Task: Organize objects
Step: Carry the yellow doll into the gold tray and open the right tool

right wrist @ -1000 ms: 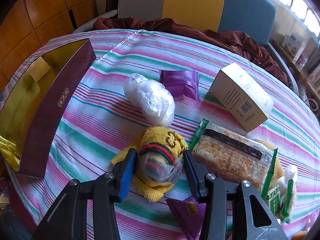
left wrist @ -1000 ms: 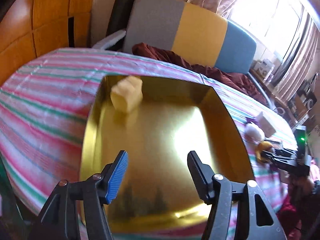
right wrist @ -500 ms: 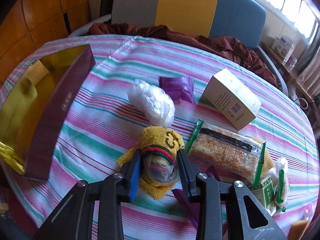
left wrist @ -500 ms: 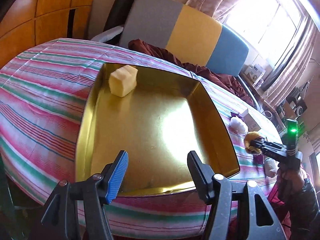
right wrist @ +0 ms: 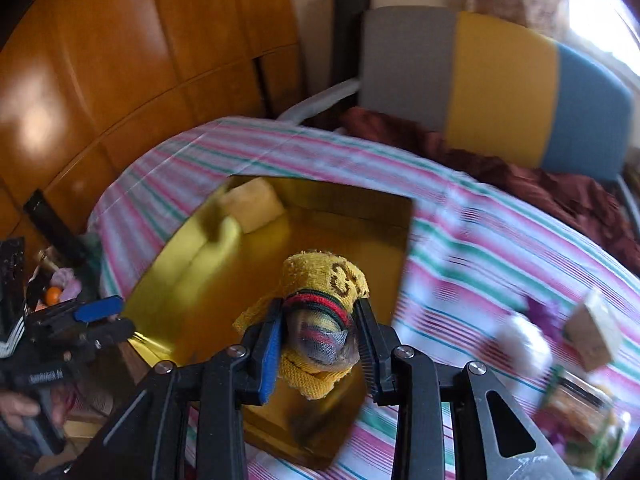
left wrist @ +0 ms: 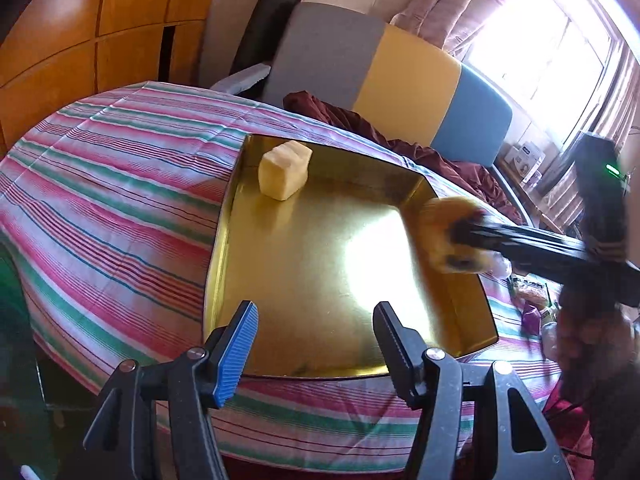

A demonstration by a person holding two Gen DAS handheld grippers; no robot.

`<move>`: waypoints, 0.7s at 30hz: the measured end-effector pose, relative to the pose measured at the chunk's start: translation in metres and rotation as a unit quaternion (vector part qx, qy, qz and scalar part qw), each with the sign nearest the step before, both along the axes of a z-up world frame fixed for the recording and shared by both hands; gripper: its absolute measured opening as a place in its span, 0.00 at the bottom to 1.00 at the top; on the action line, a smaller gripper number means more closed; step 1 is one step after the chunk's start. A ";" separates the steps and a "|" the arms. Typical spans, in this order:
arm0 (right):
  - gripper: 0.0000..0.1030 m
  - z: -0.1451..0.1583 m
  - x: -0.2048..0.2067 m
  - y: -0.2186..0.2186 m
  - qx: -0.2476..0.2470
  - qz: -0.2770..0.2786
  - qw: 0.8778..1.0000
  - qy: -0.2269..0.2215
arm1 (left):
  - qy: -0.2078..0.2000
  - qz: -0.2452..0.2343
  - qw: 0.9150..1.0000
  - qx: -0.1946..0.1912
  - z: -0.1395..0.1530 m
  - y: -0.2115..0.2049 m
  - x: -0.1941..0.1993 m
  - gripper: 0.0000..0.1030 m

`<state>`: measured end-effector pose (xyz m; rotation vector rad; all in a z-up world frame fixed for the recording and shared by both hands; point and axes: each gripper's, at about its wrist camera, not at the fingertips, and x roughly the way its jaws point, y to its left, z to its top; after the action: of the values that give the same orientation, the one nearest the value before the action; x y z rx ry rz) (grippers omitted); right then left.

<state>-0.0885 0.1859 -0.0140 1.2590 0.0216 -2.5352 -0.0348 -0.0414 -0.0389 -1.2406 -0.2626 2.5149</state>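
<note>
Yellow knit sock bundle (right wrist: 320,320), pinched in the right gripper (right wrist: 318,340) jaws, hangs centre-frame over the gold box (right wrist: 192,264); left gripper (left wrist: 314,344) jaws half-open, empty.

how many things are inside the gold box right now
1: a pale yellow block resting in the far left corner of the gold box. The yellow knitted bundle is clamped in the right gripper above the box, not yet set down.

Both wrist views look steeply down, sharing the gold tray (left wrist: 224,216).
</note>
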 end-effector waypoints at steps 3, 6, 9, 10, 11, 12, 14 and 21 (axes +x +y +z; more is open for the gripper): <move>0.34 -0.023 -0.026 -0.036 -0.004 0.021 0.999 -0.035 | 0.002 0.008 1.000 -0.003 -0.002 -0.006 0.000 0.59; 0.34 -0.039 -0.046 -0.061 -0.008 0.027 0.998 -0.061 | -0.001 0.016 1.000 -0.001 -0.005 -0.013 -0.002 0.59; 0.34 -0.049 -0.062 -0.076 -0.018 0.027 0.996 -0.079 | -0.006 0.023 1.000 0.004 -0.008 -0.017 -0.004 0.59; 0.34 -0.052 -0.069 -0.081 -0.025 0.026 0.996 -0.086 | -0.007 0.024 1.000 0.005 -0.010 -0.018 -0.004 0.59; 0.35 -0.055 -0.077 -0.085 -0.036 0.022 0.995 -0.094 | -0.009 0.024 1.000 0.005 -0.011 -0.019 -0.005 0.59; 0.36 -0.056 -0.083 -0.086 -0.048 0.017 0.994 -0.101 | -0.012 0.026 1.000 0.005 -0.012 -0.019 -0.005 0.59; 0.40 -0.057 -0.096 -0.092 -0.082 0.016 0.991 -0.109 | -0.015 0.027 0.999 0.007 -0.014 -0.019 -0.006 0.59; 0.76 -0.047 -0.094 -0.088 -0.121 -0.002 0.989 -0.086 | -0.018 0.021 1.000 0.001 -0.018 -0.015 -0.006 0.59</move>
<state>-0.1825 0.0982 -0.0610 1.3716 -0.3173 -2.3377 -0.0410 -0.0562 -0.0573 -1.2937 -0.3025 2.5285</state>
